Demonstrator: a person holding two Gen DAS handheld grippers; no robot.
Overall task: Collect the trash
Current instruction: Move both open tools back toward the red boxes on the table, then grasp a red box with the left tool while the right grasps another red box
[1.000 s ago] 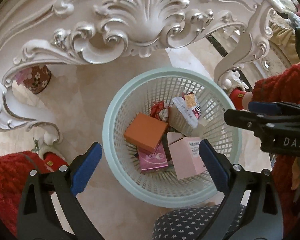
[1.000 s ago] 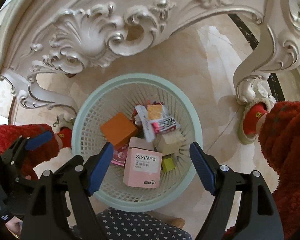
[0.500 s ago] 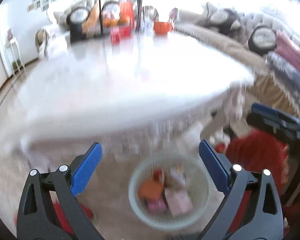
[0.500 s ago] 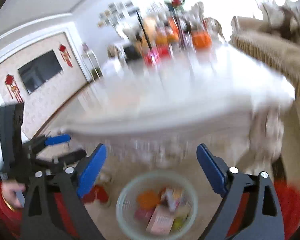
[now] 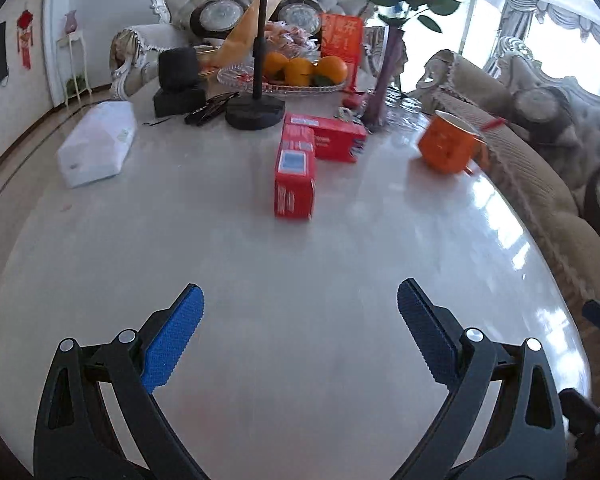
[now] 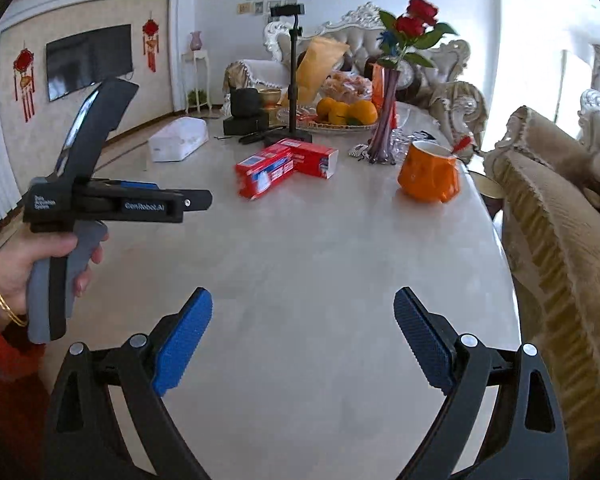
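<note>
Two red cartons lie on the pale table top (image 5: 300,248): one end-on (image 5: 295,176), one crosswise behind it (image 5: 326,136). The right wrist view shows the same pair, the nearer (image 6: 266,174) and the farther (image 6: 314,158). My left gripper (image 5: 300,292) hovers open over bare table well short of them, nothing between its blue pads (image 5: 172,344). My right gripper (image 6: 303,298) is open too, with nothing between its fingers, above the near part of the table. A hand (image 6: 40,264) holds the left gripper (image 6: 204,200) at the left of that view. No trash basket is in view.
An orange mug (image 5: 448,146) stands right of the cartons. Behind them are a black phone stand (image 5: 254,114), a glass dish of oranges (image 5: 300,68) and a purple vase (image 5: 380,92) with roses. A white box (image 5: 100,142) lies far left. A sofa back (image 6: 548,240) borders the table's right edge.
Both grippers rose from over the mint basket under the table to above the table top. The basket has dropped out of view. The right jaws stand slightly wider.
</note>
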